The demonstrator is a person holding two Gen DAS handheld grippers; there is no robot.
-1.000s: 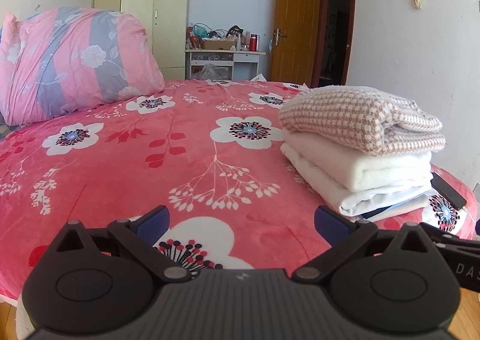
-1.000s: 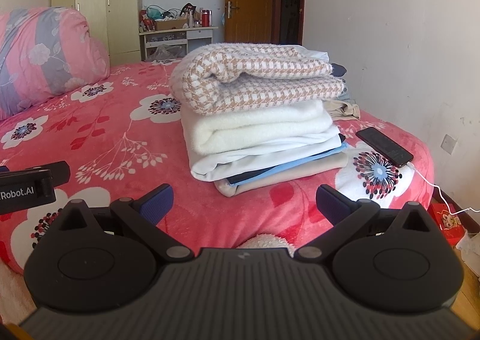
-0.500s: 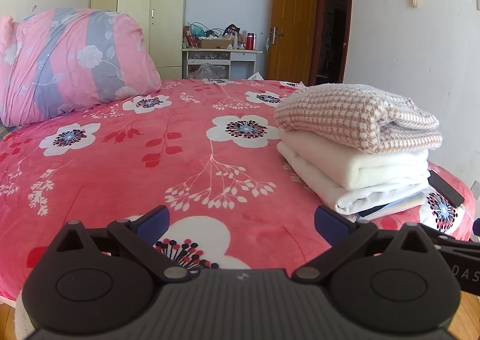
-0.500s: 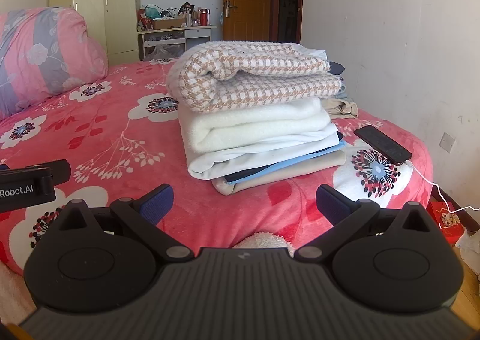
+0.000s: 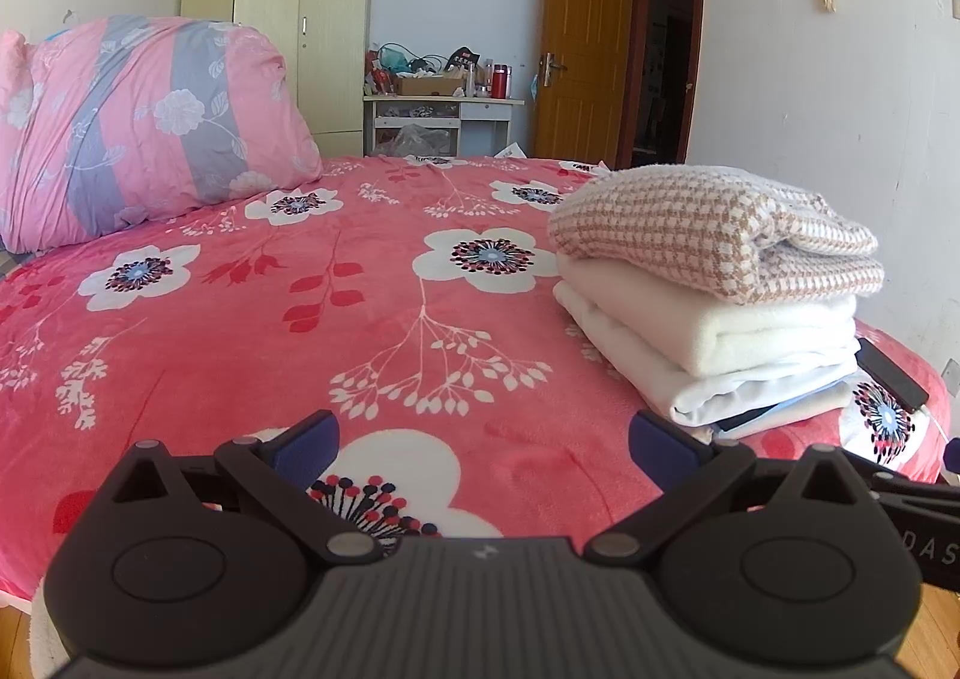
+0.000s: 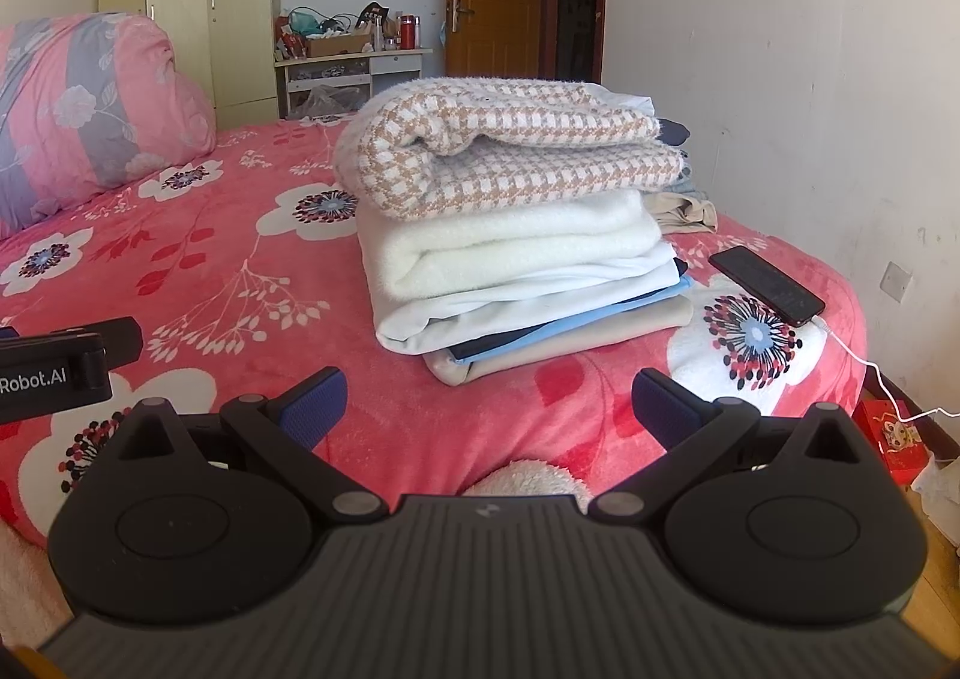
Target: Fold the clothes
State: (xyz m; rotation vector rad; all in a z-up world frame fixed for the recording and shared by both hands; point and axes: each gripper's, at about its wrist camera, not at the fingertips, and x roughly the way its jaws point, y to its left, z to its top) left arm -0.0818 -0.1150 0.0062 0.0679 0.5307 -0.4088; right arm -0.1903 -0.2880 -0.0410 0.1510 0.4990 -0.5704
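At the near edge of the bed, the left gripper hangs with its blue-padded fingers spread wide and nothing between them, above a white flower on the red floral bedspread. The right gripper is likewise spread wide and empty, held at the foot of the same bed; part of the left tool's body shows at the left margin of the right wrist view. A scrap of white fleecy material shows just below the bedspread edge, between the right gripper's fingers.

Beyond the grippers, on the right side of the bed, stands the stack of folded clothes. From the bottom up it consists of a beige piece, a light blue layer, a dark layer, thick white pieces and a tan-and-white checked knit lying on top. The stack is apart from both grippers and touched by neither.

Just beside the stack, toward the wall, a black phone lies on the bedspread with a white cable running off the bed edge. Behind the stack some crumpled beige fabric is partly hidden.

Farther back on the left, a pink and grey floral quilt rests at the head of the bed. Against the far wall stand a pale yellow wardrobe, a cluttered small desk and an open brown door.
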